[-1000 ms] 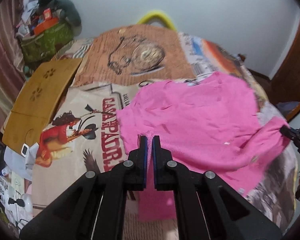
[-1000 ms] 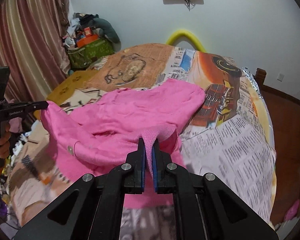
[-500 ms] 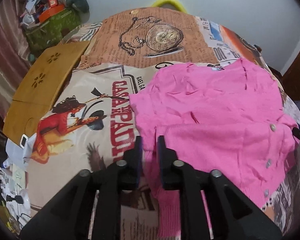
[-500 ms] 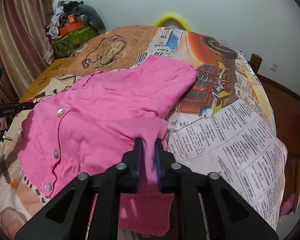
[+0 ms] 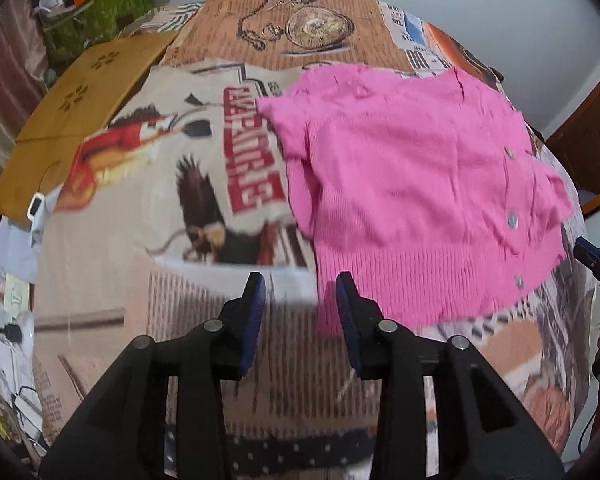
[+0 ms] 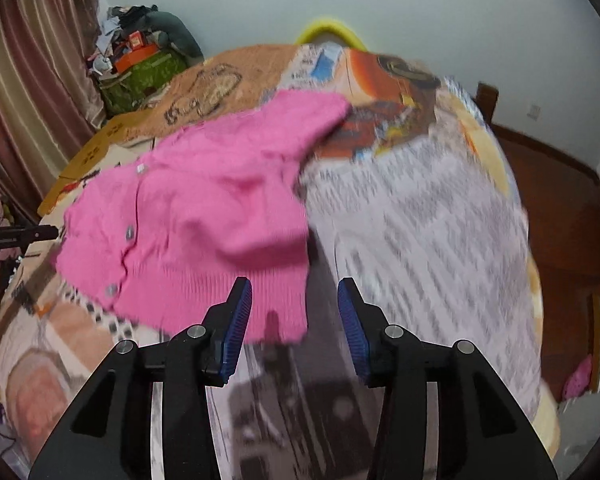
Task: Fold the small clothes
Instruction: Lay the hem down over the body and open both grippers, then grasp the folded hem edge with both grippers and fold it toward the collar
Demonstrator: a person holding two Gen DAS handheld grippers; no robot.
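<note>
The pink cardigan [image 5: 412,184] lies flat on the bed [image 5: 160,280]. The left tongs [image 5: 300,300] are wide and hold nothing. The right tongs [image 6: 295,304] are wide too, just above the cardigan's bottom edge.

Cardigan [image 5: 412,184] on bedspread [image 5: 172,208], before both tools.

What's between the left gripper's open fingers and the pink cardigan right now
Nothing but printed bedspread, as the left wrist view shows. The left gripper is open and empty; the pink cardigan's ribbed hem reaches its right finger.
</note>
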